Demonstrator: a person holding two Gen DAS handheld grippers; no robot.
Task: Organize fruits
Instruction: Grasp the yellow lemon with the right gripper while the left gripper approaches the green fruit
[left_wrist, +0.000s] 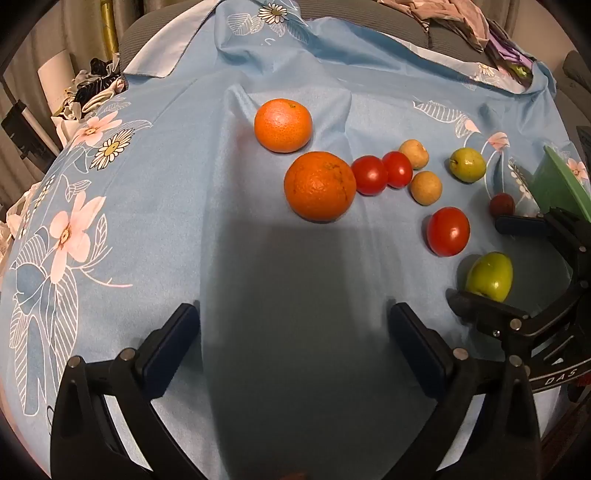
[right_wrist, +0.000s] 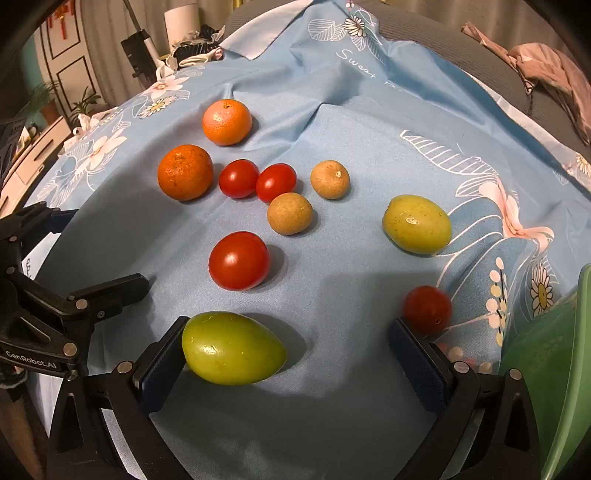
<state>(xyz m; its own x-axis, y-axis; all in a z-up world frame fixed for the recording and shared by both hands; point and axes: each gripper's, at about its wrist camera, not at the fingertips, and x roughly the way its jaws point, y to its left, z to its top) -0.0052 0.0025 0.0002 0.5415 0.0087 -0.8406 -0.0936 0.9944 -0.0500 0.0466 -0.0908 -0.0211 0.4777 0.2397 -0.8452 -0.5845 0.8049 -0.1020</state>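
Note:
Fruits lie loose on a blue flowered cloth: two oranges, three red tomatoes, two brown round fruits, a yellow-green fruit and a small dark red one. My right gripper is open around a green oval fruit, which rests against the left pad, well clear of the right pad. My left gripper hangs open over bare cloth, short of the nearer orange.
A green tray stands at the right edge, just beyond the small red fruit. Grey cushions and crumpled clothes lie behind the cloth. Household clutter sits at the far left. In the left wrist view the right gripper frames the green fruit.

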